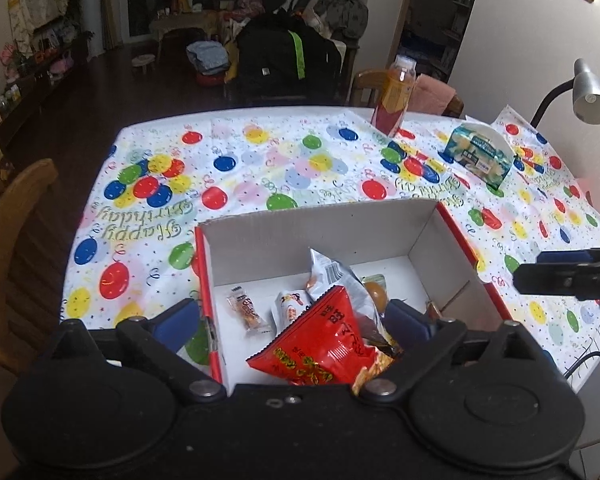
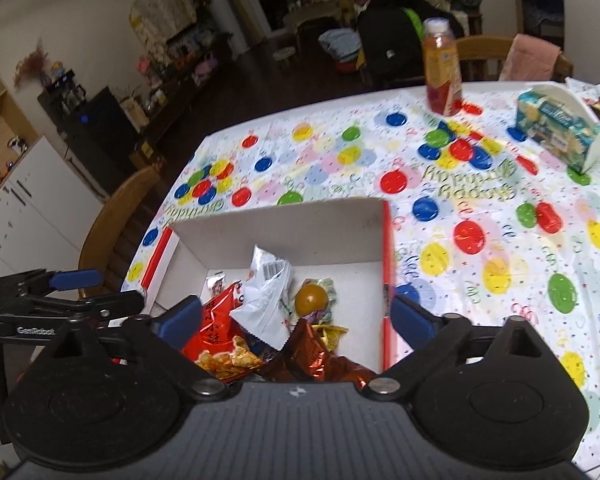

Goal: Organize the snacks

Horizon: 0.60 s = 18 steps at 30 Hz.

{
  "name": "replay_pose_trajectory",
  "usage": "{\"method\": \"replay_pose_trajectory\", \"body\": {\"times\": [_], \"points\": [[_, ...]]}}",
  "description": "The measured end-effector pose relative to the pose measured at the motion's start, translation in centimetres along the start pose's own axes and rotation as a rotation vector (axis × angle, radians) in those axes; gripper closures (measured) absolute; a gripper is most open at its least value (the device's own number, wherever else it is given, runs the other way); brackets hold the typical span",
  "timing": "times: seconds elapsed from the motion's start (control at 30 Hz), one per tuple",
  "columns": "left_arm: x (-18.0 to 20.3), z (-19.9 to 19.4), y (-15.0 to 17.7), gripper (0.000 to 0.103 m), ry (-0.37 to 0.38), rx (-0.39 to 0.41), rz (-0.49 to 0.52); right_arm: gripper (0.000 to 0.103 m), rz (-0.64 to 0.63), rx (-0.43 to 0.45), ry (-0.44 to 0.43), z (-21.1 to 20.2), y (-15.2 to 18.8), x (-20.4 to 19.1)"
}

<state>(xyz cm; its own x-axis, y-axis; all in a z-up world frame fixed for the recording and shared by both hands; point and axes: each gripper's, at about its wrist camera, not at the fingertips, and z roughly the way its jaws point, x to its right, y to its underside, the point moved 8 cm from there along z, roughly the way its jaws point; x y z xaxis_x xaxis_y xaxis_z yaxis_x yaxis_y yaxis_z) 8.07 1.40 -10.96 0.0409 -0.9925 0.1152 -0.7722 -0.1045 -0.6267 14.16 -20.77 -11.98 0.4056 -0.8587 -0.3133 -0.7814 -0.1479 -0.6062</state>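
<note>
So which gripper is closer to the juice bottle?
Right, though neither is close. The right gripper is over the box's right side, nearer the bottle across the table. The left gripper is over the box's left side.

A table under a balloon-print cloth point(image 1: 260, 168) carries an open box point(image 1: 320, 236) at 6 o'clock, an upright bottle point(image 1: 394, 98) at 12, and a teal carton point(image 1: 480, 154) at 2.
</note>
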Motion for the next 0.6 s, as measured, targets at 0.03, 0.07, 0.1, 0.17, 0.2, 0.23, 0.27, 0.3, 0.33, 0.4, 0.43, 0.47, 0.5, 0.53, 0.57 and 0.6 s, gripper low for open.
{"method": "replay_pose_trajectory", "body": {"times": [0.03, 0.07, 0.1, 0.17, 0.2, 0.23, 0.27, 0.3, 0.33, 0.4, 0.43, 0.47, 0.5, 0.53, 0.57, 0.6], "points": [[0.0, -0.3, 0.1, 0.002, -0.002, 0.009, 0.001, 0.0, -0.002, 0.012, 0.007, -0.4, 0.1, 0.1], [0.0, -0.7, 0.2, 0.002, -0.002, 0.019, 0.002, 0.0, -0.005, 0.019, 0.012, -0.7, 0.3, 0.0], [0.1, -1.2, 0.2, 0.002, 0.002, 0.032, 0.001, 0.0, -0.005, 0.025, 0.015, -0.9, 0.4, 0.0], [0.1, -2.0, 0.3, 0.001, 0.002, 0.057, -0.002, 0.0, -0.001, 0.041, 0.016, -1.5, 0.8, -0.2], [0.1, -2.3, 0.4, 0.001, -0.003, 0.066, -0.002, 0.0, 0.0, 0.05, 0.017, -1.7, 0.9, -0.4], [0.2, -2.6, 0.4, 0.001, -0.005, 0.073, -0.003, 0.0, 0.0, 0.059, 0.019, -1.9, 1.1, -0.5], [0.2, -2.9, 0.5, 0.001, -0.006, 0.08, -0.008, 0.0, 0.004, 0.073, 0.022, -2.2, 1.2, -0.6], [0.1, -3.1, 0.6, 0.001, -0.003, 0.084, -0.014, 0.0, 0.011, 0.087, 0.021, -2.4, 1.4, -0.8], [0.1, -3.4, 0.7, 0.001, 0.003, 0.085, -0.021, 0.0, 0.018, 0.099, 0.015, -2.6, 1.6, -1.0], [0.1, -3.9, 0.9, 0.001, 0.012, 0.095, -0.042, 0.0, 0.026, 0.127, 0.012, -3.0, 2.1, -1.3], [0.1, -4.1, 1.1, 0.001, 0.01, 0.099, -0.049, 0.0, 0.024, 0.142, 0.019, -3.2, 2.3, -1.4], [0.1, -4.4, 1.2, 0.001, 0.009, 0.102, -0.055, 0.0, 0.014, 0.155, 0.03, -3.4, 2.6, -1.6], [0.2, -4.6, 1.3, 0.001, 0.013, 0.106, -0.06, 0.0, -0.003, 0.168, 0.042, -3.6, 2.9, -1.9], [0.2, -4.9, 1.4, 0.001, 0.017, 0.108, -0.061, 0.0, -0.017, 0.179, 0.052, -3.8, 3.1, -2.2], [0.3, -5.1, 1.5, 0.001, 0.018, 0.11, -0.062, 0.0, -0.034, 0.19, 0.061, -4.0, 3.3, -2.4], [0.4, -5.3, 1.5, 0.001, 0.017, 0.112, -0.061, 0.0, -0.048, 0.199, 0.065, -4.2, 3.4, -2.7]]}}
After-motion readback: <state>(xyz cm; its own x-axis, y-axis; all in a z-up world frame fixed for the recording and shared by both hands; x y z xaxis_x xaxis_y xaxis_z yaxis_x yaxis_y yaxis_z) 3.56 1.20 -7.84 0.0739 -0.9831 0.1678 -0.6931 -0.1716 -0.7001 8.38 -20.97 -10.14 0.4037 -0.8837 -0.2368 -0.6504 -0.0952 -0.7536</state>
